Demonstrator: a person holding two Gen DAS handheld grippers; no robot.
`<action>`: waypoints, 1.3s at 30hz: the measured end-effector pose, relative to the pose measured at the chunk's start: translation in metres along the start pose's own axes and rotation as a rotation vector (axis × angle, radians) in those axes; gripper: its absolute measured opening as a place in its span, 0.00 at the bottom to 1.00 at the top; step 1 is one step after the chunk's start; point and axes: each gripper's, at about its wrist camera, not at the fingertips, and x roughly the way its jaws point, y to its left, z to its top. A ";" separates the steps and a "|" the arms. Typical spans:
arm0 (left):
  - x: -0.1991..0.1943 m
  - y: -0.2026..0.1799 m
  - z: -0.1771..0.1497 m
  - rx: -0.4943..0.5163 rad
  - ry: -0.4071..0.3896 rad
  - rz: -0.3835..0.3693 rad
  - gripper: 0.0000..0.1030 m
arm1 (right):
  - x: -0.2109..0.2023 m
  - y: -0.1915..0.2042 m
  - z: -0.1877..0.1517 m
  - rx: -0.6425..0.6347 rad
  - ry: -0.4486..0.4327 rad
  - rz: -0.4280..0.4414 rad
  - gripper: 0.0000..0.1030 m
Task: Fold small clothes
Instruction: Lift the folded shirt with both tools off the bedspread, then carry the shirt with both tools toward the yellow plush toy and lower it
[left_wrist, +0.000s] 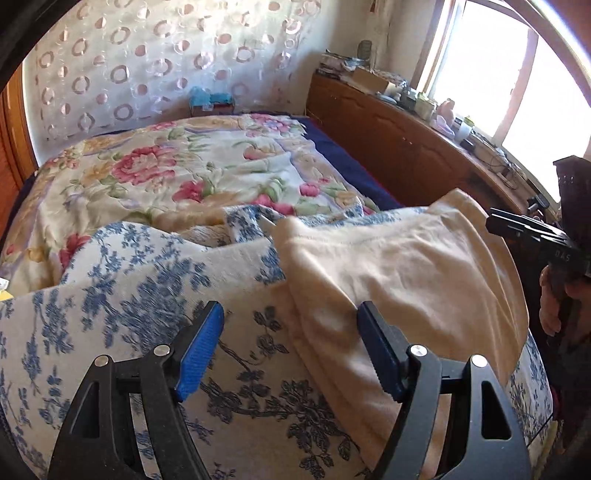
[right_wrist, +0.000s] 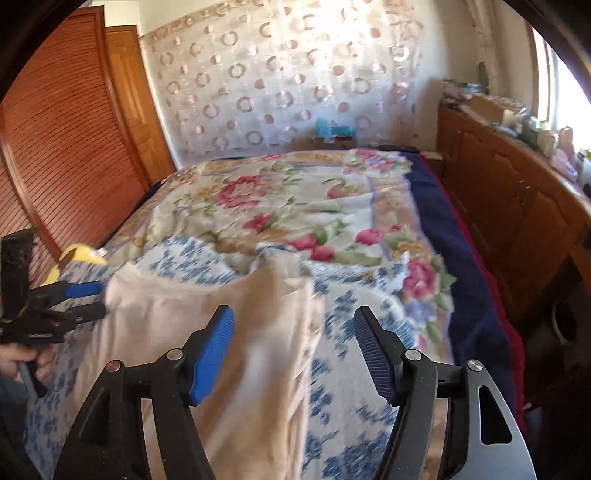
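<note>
The cream garment (left_wrist: 388, 266) lies flat on the blue-patterned cloth (left_wrist: 122, 295) at the bed's near end, its long axis running away from both tongs. The left gripper (left_wrist: 291, 347) hovers wide open at its left edge, empty. The right gripper (right_wrist: 295, 354), equally open and empty, hangs over its right edge, so neither is clearly nearer.

sunlit window (left_wrist: 480, 55), wooden sideboard (left_wrist: 406, 144), louvred wardrobe (right_wrist: 55, 147), circle-patterned curtain (right_wrist: 277, 85).

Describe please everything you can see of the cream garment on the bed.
The cream garment is plain, soft-looking knit cloth with no print. It lies spread but wrinkled on the blue-flowered sheet, with one faint seam line near its far edge and a fold along its left side. In the right wrist view it looks darker and blurred. Both grippers stand open over it; no pad is seen pressing it.
</note>
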 end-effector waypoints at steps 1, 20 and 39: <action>0.001 -0.001 0.000 -0.004 0.006 -0.005 0.73 | 0.002 -0.003 -0.004 -0.001 0.010 0.008 0.67; 0.018 -0.006 0.004 -0.072 0.047 -0.165 0.15 | 0.050 -0.030 -0.017 0.069 0.126 0.193 0.24; -0.155 0.015 -0.022 -0.106 -0.307 -0.177 0.10 | -0.012 0.048 0.015 -0.174 -0.144 0.233 0.15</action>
